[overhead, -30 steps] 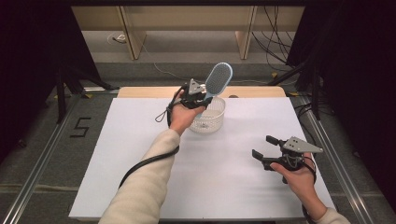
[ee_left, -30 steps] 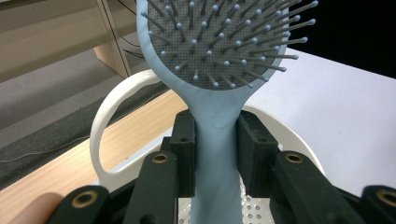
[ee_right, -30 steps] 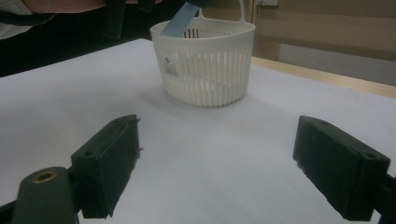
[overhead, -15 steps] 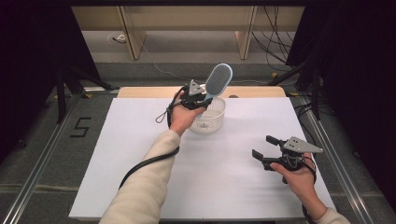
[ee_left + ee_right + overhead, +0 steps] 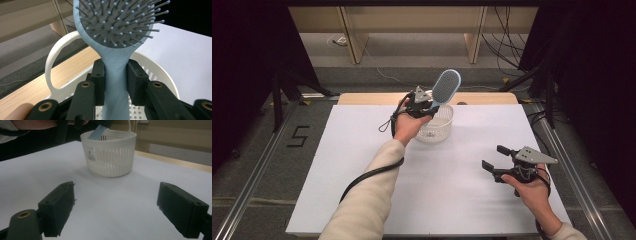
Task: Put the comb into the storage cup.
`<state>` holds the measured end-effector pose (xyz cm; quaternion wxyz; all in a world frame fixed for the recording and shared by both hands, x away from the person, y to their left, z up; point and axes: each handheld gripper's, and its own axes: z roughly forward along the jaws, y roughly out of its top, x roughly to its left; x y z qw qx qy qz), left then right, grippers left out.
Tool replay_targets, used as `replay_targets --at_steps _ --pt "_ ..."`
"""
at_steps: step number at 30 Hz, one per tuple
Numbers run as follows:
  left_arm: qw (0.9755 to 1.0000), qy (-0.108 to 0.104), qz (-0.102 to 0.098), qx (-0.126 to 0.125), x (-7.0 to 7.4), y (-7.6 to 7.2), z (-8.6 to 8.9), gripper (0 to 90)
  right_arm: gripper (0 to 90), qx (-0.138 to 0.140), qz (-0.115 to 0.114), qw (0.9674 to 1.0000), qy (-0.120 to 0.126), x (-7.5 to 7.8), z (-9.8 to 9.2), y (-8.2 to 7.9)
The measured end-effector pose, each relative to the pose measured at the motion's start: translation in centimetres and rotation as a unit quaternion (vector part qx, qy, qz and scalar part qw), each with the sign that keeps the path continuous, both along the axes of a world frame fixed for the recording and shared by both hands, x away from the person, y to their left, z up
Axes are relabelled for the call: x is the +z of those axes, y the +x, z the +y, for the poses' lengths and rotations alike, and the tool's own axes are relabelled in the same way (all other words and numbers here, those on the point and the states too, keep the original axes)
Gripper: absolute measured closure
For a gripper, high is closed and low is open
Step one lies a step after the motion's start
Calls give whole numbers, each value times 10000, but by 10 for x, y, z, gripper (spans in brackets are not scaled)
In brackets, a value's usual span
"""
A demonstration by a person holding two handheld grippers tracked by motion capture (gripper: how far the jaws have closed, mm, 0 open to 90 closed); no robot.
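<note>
Left gripper [image 5: 115, 82] clamps hairbrush [image 5: 446, 88] handle over basket [image 5: 438, 129] (near far edge); right gripper [image 5: 498, 161] agape, clear table [image 5: 337, 165] around.

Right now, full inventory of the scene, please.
hairbrush: 1, light blue, handle clamped in left claw, head up, lower end inside the basket
basket: 1, white slotted plastic with a loop handle, far middle of the sheet
sheet: 1, white, covering the table
table edge: 1, light wood, far side
left claw: 1, black, shut on the hairbrush, over the basket
right claw: 1, black, open, holds nothing, near right of the sheet
</note>
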<state>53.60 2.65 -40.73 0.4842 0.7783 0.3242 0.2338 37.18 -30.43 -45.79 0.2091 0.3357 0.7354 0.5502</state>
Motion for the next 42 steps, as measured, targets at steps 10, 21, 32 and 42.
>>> replay_targets --at_steps 10,21,32,42 --pt "10000 19 5 -4 0 0 0 699 157 1 2 10000 -1 0 0 0" --pt "10000 33 47 -6 -2 1 1 698 157 4 8 10000 1 0 0 0" --pt "10000 45 68 -8 -4 2 2 698 157 8 20 10000 -7 0 0 0" --pt "9999 60 126 -1 -5 3 2 696 157 12 24 10000 -6 -1 0 0"
